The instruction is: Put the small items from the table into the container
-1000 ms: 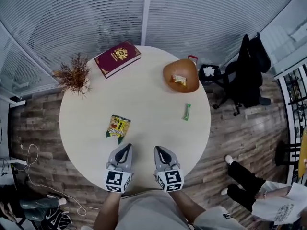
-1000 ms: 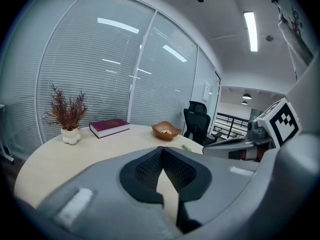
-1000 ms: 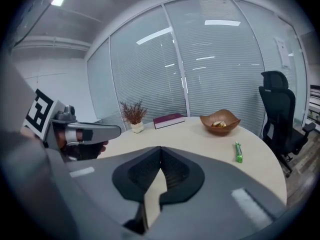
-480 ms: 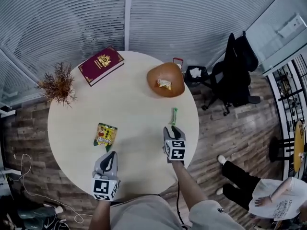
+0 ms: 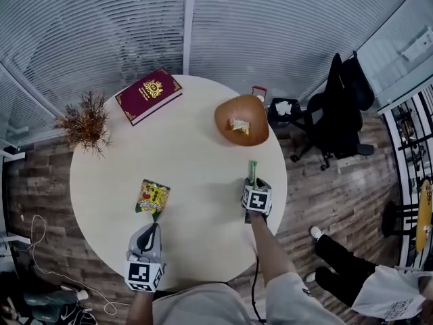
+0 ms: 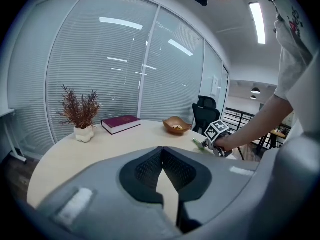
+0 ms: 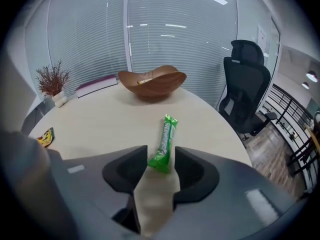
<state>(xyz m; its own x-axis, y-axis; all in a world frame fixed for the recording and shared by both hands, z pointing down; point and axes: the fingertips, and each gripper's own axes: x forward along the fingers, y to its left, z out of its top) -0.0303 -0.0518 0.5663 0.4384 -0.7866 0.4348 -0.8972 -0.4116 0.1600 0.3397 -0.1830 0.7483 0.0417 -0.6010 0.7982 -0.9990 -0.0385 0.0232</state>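
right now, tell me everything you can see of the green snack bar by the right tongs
The green snack bar is a slim, glossy, sealed wrapper with crimped ends and pale print. It lies flat on the round table, its far end pointing toward the wooden bowl but apart from it. Its near end sits between the tips of the right tongs, whose jaws are opening; the pads do not seem to press it.
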